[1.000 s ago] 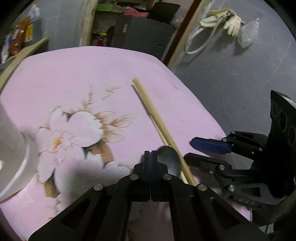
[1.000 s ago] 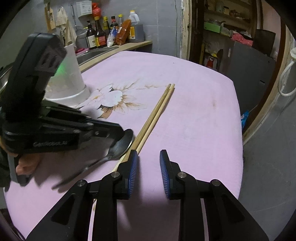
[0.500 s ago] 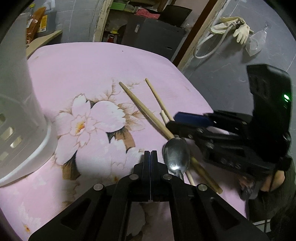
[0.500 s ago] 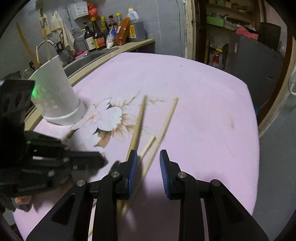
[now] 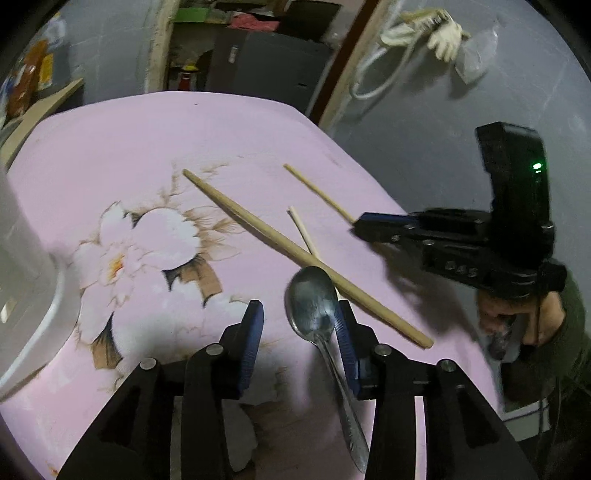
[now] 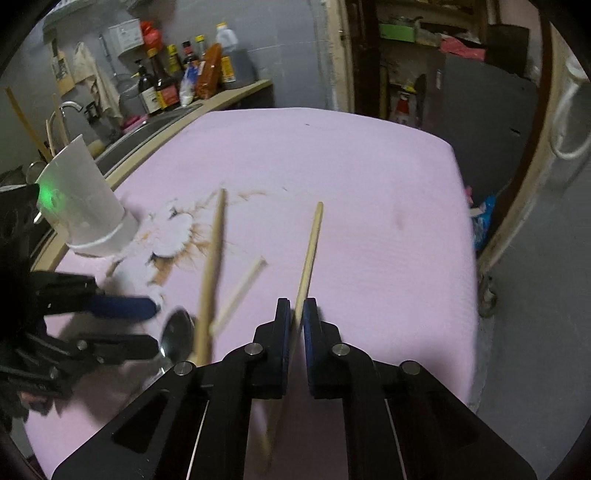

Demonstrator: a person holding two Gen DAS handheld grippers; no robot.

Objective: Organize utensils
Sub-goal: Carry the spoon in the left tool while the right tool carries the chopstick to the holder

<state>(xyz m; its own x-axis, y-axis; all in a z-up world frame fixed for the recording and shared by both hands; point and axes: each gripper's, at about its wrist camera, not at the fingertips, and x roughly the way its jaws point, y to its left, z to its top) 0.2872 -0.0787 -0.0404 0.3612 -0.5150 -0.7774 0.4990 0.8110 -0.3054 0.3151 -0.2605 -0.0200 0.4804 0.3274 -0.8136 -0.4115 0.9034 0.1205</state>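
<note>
On the pink flowered tablecloth [image 5: 155,147], a metal spoon [image 5: 312,299] lies between the fingers of my left gripper [image 5: 299,321], close along the right finger. The jaws are opening and do not press on it. My right gripper [image 6: 294,314] is shut on a thin wooden chopstick [image 6: 312,243], which points away from it. From the left wrist view the right gripper [image 5: 360,225] holds this chopstick [image 5: 317,192] at its near end. A thicker chopstick [image 5: 280,240] lies slanted beside the spoon, crossing a short pale stick [image 5: 303,232]. The white utensil holder [image 6: 85,206] stands at the table's left.
Bottles [image 6: 173,81] and a sink tap [image 6: 66,110] line the counter behind the holder. The table's right edge [image 6: 465,229] drops to a grey floor. A hand [image 5: 517,314] grips the right gripper's handle. Gloves [image 5: 443,33] hang on the far wall.
My left gripper, shut before, has spread its fingers around the spoon. My right gripper has shut on the thin chopstick. The paired chopsticks have come apart and now lie at angles.
</note>
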